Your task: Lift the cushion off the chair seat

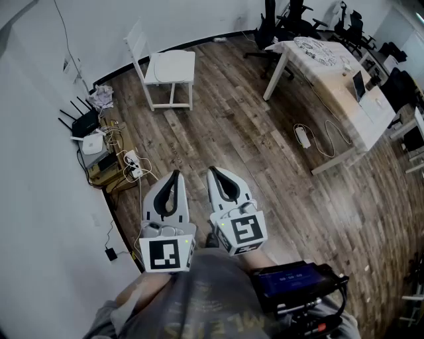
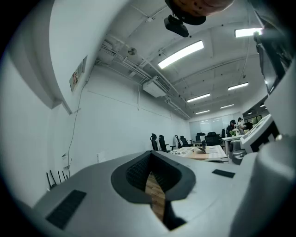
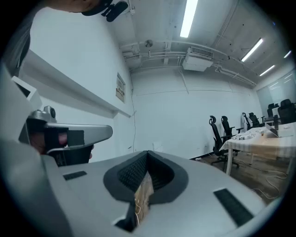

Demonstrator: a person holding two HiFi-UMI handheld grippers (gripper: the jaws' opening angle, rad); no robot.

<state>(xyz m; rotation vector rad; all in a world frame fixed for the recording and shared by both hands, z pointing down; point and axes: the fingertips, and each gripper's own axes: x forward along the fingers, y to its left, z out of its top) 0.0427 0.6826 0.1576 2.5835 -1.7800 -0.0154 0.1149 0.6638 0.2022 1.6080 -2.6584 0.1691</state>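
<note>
A white chair (image 1: 138,38) stands far ahead near the back wall, with a white cushion (image 1: 171,66) lying flat on its seat. Both grippers are held low in front of the person, well short of the chair and level. My left gripper (image 1: 175,174) has its jaws together with nothing between them. Beside it, my right gripper (image 1: 213,171) is shut and empty too. In the left gripper view the left gripper (image 2: 150,156) looks along the wall; the right gripper (image 3: 148,154) does the same. Neither gripper view shows the chair.
A router (image 1: 84,122), boxes and tangled cables with a power strip (image 1: 132,165) lie along the left wall. A long table (image 1: 334,76) with a laptop (image 1: 362,83) stands at right, black office chairs (image 1: 283,20) behind it. A white adapter and cord (image 1: 303,136) lie on the wooden floor.
</note>
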